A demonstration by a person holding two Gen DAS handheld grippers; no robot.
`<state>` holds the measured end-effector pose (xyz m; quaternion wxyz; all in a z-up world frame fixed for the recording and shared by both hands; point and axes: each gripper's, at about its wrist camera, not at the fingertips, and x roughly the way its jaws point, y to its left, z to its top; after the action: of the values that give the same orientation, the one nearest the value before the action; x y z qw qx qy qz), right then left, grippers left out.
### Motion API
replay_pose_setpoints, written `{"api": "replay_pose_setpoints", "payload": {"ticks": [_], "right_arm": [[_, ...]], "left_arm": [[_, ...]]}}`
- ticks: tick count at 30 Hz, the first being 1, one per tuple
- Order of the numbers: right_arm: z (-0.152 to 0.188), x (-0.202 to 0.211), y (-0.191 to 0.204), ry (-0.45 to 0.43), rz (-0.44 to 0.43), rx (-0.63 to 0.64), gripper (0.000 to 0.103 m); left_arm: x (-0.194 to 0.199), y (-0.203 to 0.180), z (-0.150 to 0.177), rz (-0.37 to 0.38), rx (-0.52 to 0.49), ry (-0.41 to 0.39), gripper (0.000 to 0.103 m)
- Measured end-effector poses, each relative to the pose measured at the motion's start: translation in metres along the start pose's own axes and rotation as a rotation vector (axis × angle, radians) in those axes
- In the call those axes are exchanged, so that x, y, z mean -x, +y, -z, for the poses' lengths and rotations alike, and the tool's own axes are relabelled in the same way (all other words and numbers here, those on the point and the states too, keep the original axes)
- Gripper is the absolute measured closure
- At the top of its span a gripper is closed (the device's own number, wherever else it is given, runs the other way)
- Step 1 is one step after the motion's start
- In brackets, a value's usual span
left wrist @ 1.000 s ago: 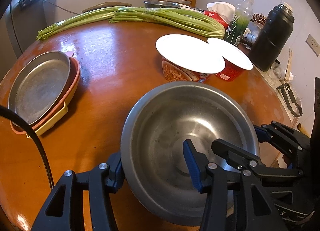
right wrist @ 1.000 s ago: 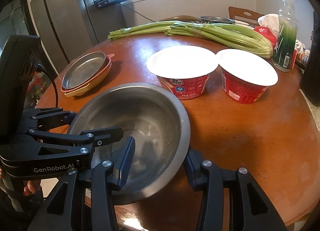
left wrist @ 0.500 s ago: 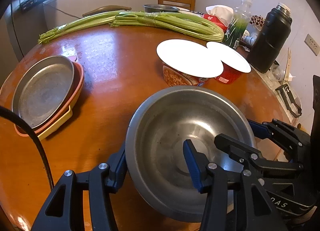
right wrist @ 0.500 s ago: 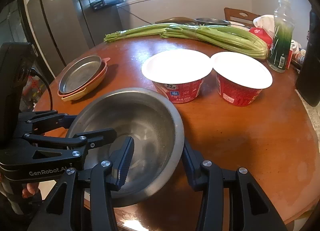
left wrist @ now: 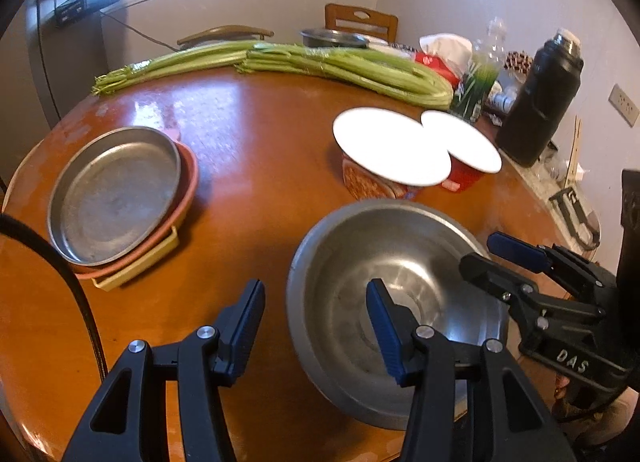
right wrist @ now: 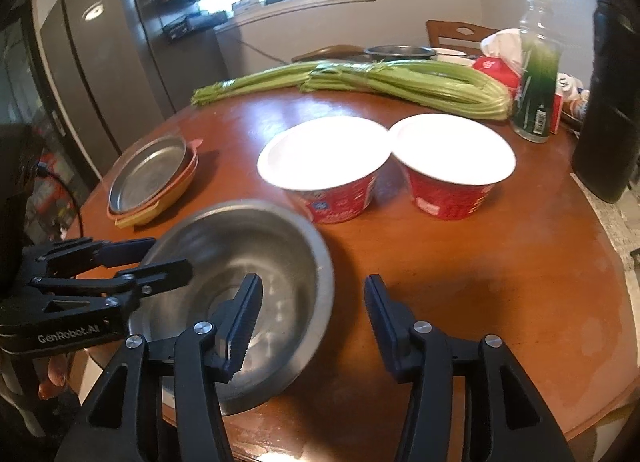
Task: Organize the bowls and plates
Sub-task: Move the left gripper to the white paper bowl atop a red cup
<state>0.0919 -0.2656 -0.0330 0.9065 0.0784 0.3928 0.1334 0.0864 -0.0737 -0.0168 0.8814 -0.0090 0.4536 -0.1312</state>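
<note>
The big steel bowl (left wrist: 394, 302) sits on the worktop (left wrist: 248, 149) near its front edge, right in front of both sets of jaws. The left gripper (left wrist: 316, 326) has its jaws wide, one finger inside the bowl and one outside, on either side of the near rim. They are not pinching it. The right gripper (right wrist: 310, 316) is wide too, with one finger in the bowl and the other out over the bare wood.

I think the step now is getting a good grab on the bowl so it can be put away. The rim is thin and slippery, so the jaws should slide well down over it before they squeeze. Lift it flat, not tipped.

Ahead and to the left of the left jaws is a steel plate (left wrist: 114, 193) on a stack of colored dishes (left wrist: 182, 197). Straight past the bowl are two red cups with white lids (right wrist: 386, 165), very close. Swing the bowl away from them so it does not bump them. Farther back lie long green stalks (left wrist: 340, 65).
</note>
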Motion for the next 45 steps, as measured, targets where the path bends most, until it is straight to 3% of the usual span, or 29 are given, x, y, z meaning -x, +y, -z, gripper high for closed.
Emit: {"api": "replay_pose_setpoints", "payload": {"ticks": [8, 19, 45], "right_arm": [[-0.016, 0.006, -0.014, -0.043, -0.019, -0.067, 0.048], [-0.036, -0.004, -0.018, -0.053, -0.046, -0.1, 0.048], [-0.064, -0.041, -0.03, -0.023, -0.07, -0.114, 0.048]], "left_arm": [[0.009, 0.01, -0.021, -0.028, 0.013, -0.05, 0.05], [0.0, 0.003, -0.048, -0.041, -0.035, -0.055, 0.05], [-0.058, -0.019, -0.103, -0.013, -0.059, 0.011, 0.05]]}}
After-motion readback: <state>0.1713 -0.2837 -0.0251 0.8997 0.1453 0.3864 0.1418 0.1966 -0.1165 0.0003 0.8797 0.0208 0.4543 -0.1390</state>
